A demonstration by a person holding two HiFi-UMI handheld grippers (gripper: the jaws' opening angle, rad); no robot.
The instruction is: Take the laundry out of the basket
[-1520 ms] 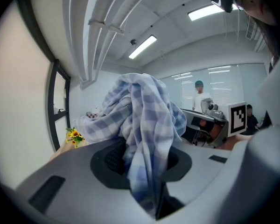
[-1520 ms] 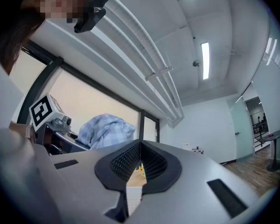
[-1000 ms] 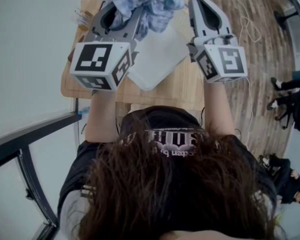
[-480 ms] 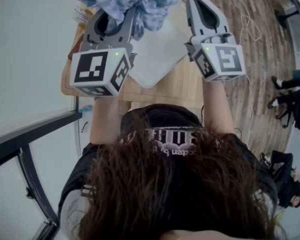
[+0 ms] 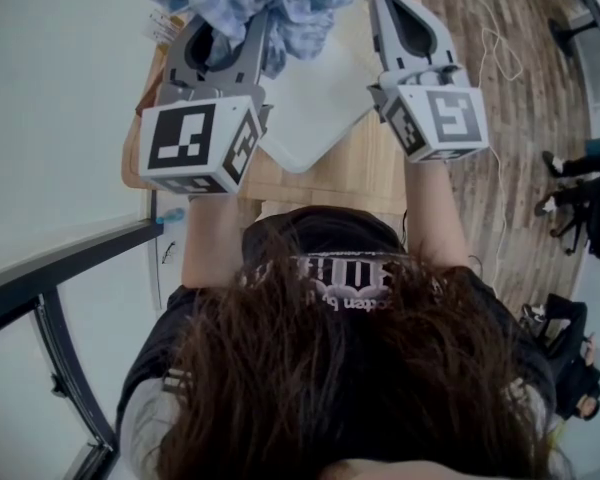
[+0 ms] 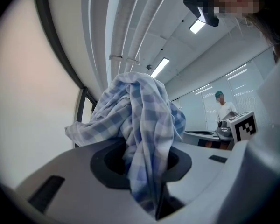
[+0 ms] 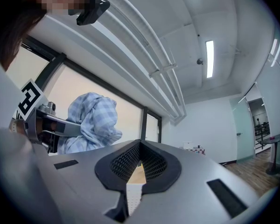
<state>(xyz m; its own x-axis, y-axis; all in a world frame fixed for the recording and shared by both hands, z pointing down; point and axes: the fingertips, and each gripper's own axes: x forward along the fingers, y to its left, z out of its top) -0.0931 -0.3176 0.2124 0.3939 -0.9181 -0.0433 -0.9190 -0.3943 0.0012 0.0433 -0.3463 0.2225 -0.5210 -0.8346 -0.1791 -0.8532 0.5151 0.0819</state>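
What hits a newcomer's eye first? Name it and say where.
The blue checked cloth, bunched and clamped in the left gripper, hangs above the wooden table. Beside it, the right gripper is shut and empty.

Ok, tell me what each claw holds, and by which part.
Left claw is shut on the blue checked cloth, pinching a bunched fold; the rest heaps beyond its tips. Right claw is shut, empty.

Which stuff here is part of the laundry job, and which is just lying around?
Job: checked cloth, clamped in left tongs; right tongs, shut and empty; white basket on the table.
Lying about: cable on the floor; bystanders at the right edge.
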